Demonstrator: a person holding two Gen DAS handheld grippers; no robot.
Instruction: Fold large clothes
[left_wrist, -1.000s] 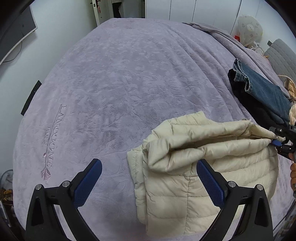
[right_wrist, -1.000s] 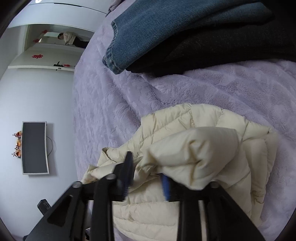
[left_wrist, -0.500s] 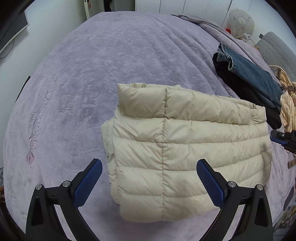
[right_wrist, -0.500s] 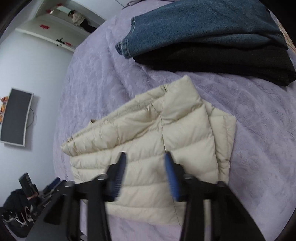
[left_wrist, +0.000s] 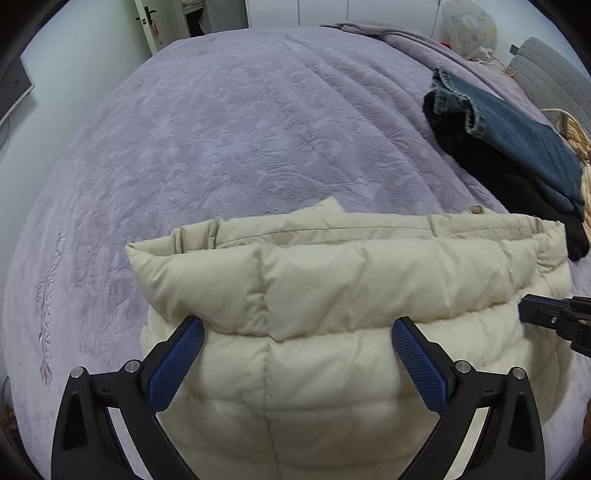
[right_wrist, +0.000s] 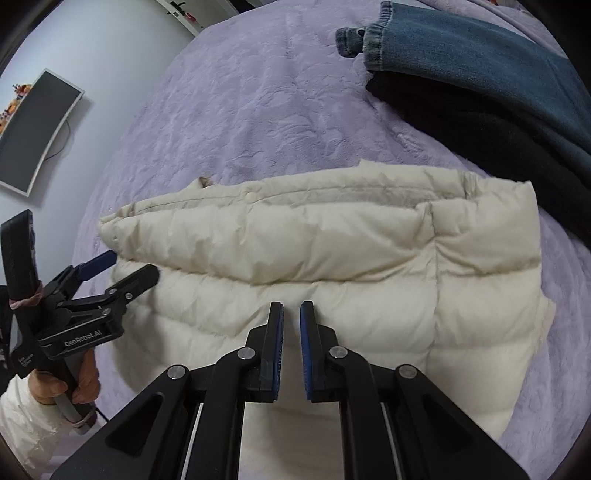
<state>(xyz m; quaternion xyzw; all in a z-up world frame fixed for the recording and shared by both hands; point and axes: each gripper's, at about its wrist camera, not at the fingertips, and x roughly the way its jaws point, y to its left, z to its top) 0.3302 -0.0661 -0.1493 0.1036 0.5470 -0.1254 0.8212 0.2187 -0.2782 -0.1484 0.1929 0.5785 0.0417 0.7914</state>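
A cream puffer jacket lies folded on the lilac bedspread, its top layer doubled over toward me. My left gripper hangs open and wide just above the jacket's near half, with nothing gripped. From the right wrist view the jacket fills the middle. There the right gripper hovers over the jacket, its jaws closing to a narrow gap with nothing between them. The left gripper shows at the jacket's left end, and the right gripper pokes in at the jacket's right edge.
Folded blue jeans rest on a black garment at the far right of the bed. A woven basket sits beyond them. A wall screen hangs on the left. A hand holds the left gripper's handle.
The right gripper let go of the jacket's fold and its fingers drew nearly together. The jacket now lies flat and doubled over. Both grippers came in lower and closer over it.
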